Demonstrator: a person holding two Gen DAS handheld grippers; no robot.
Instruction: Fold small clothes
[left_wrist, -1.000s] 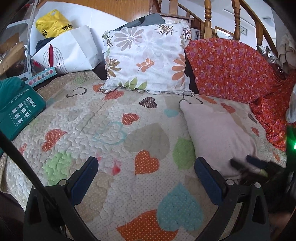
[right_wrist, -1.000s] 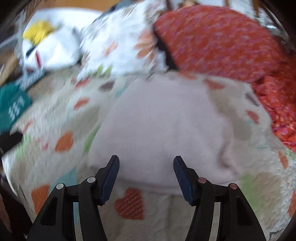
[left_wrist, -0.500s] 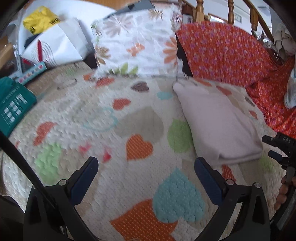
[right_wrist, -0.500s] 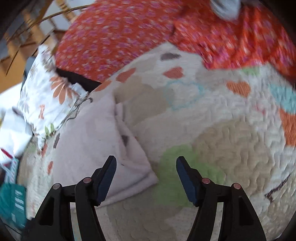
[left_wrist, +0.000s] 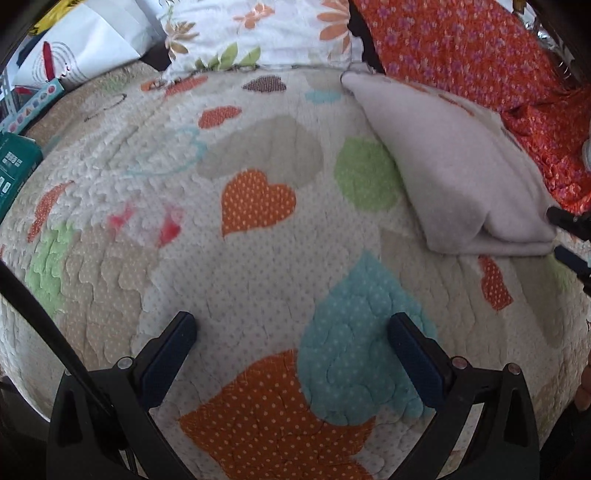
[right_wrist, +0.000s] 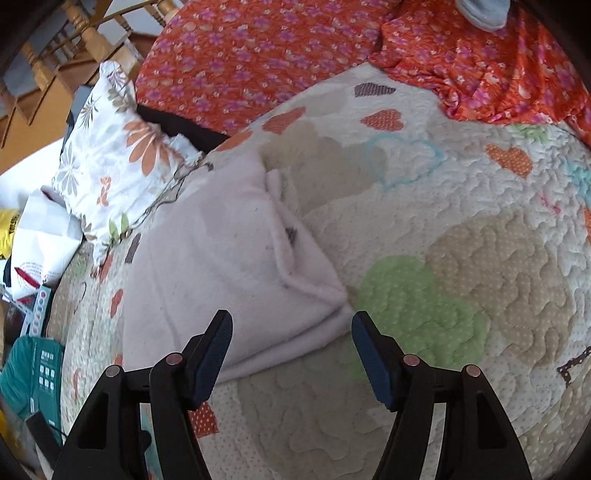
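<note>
A folded pale pink garment (left_wrist: 454, 166) lies flat on the heart-patterned quilt (left_wrist: 258, 258), at the right in the left wrist view. My left gripper (left_wrist: 291, 332) hangs open over bare quilt, well short and left of the garment, with nothing between its fingers. In the right wrist view the garment (right_wrist: 221, 266) fills the middle left, layered edges facing right. My right gripper (right_wrist: 291, 325) stands open, and the garment's near corner lies just ahead between its fingers without touching the pads. The right gripper's fingertips (left_wrist: 565, 236) show at the garment's near right corner in the left wrist view.
A floral pillow (left_wrist: 258, 33) and an orange flowered cloth (left_wrist: 461, 48) line the back of the quilt. A white bag (left_wrist: 85, 44) and a teal box (left_wrist: 14, 166) sit at the left edge. A wooden banister (right_wrist: 85, 40) rises behind the pillow.
My left gripper has sunk toward the quilt and tipped downward. My right gripper has rolled and slid from the garment's near edge to its right corner.
</note>
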